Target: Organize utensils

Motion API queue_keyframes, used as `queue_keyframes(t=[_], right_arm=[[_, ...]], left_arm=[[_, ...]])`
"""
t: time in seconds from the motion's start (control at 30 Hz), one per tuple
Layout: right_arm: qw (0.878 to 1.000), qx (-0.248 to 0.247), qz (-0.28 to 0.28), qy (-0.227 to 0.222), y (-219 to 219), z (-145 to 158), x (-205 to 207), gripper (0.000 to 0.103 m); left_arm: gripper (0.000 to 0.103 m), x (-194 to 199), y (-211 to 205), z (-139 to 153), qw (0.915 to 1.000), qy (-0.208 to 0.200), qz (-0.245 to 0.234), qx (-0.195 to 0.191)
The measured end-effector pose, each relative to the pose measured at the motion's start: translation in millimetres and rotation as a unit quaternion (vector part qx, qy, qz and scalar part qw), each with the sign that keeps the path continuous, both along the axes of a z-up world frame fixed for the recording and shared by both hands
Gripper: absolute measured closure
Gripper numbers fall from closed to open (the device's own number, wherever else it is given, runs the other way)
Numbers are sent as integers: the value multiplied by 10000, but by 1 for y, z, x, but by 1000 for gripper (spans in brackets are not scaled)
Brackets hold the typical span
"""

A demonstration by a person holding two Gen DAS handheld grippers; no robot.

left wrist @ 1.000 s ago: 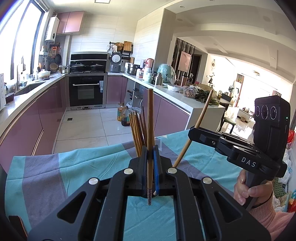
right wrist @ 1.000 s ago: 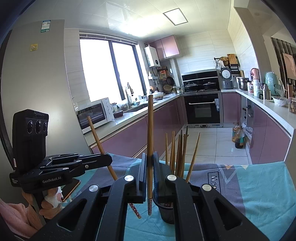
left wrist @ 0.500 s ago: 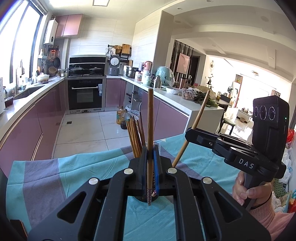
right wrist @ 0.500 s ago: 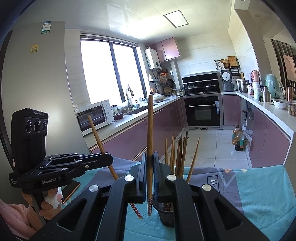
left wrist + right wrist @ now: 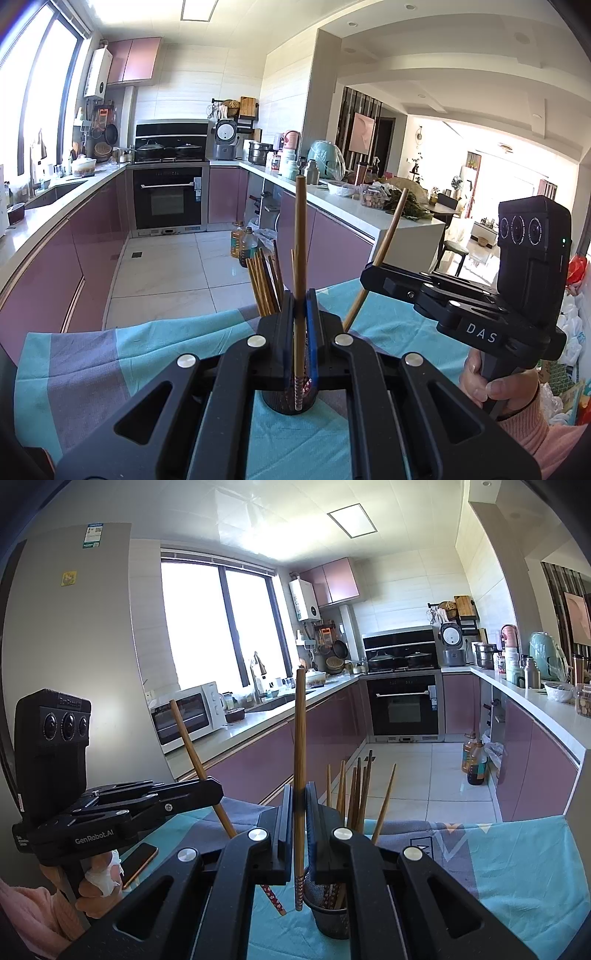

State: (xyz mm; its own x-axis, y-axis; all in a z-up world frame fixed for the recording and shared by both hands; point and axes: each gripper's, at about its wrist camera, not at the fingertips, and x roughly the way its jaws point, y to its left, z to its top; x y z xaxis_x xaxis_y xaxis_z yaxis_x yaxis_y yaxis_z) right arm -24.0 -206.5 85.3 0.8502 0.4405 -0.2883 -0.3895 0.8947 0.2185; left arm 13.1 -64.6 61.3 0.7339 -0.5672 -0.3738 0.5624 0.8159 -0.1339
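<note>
My left gripper (image 5: 300, 325) is shut on a brown chopstick (image 5: 300, 236) that stands upright, its patterned lower tip hanging in front of a dark mesh cup (image 5: 275, 402). Several chopsticks (image 5: 264, 284) stand in that cup. In the right wrist view my right gripper (image 5: 300, 812) is shut on a second upright chopstick (image 5: 300, 738), just left of the mesh cup (image 5: 330, 914) and its chopsticks (image 5: 356, 794). Each view shows the other gripper beside the cup: the right gripper (image 5: 369, 275) with its tilted chopstick (image 5: 391, 225), and the left gripper (image 5: 218, 790) with its slanted chopstick (image 5: 188, 738).
A teal and grey cloth (image 5: 110, 350) covers the table. A phone (image 5: 138, 860) lies on it near the left hand (image 5: 99, 882). Beyond the table's far edge lies the kitchen floor (image 5: 166, 269), with purple cabinets, an oven and crowded counters around it.
In the left wrist view the cup has slid slightly lower, so its base now shows under the jaws. The right wrist view is nearly unchanged. Both grips hold.
</note>
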Motion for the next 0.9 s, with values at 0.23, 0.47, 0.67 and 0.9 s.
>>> queue_keyframes(t=[0.23,0.47,0.67,0.9], right_arm=[[10000,8,-51,-43,0,4,0,98],[9999,22,-117,-83,-2,5,-3,98],[9998,32,-162,-96,-2,8,0,98],[9998,34,-190,-75,-2,9,2,98]], left_arm=[[96,4,-1,9,10000,-59,13,-25],[96,4,-4,16,9998,-172,9,-70],[96,4,-6,18,9998,-179,15,-91],[96,9,-4,20,9998,-148,26,-125]])
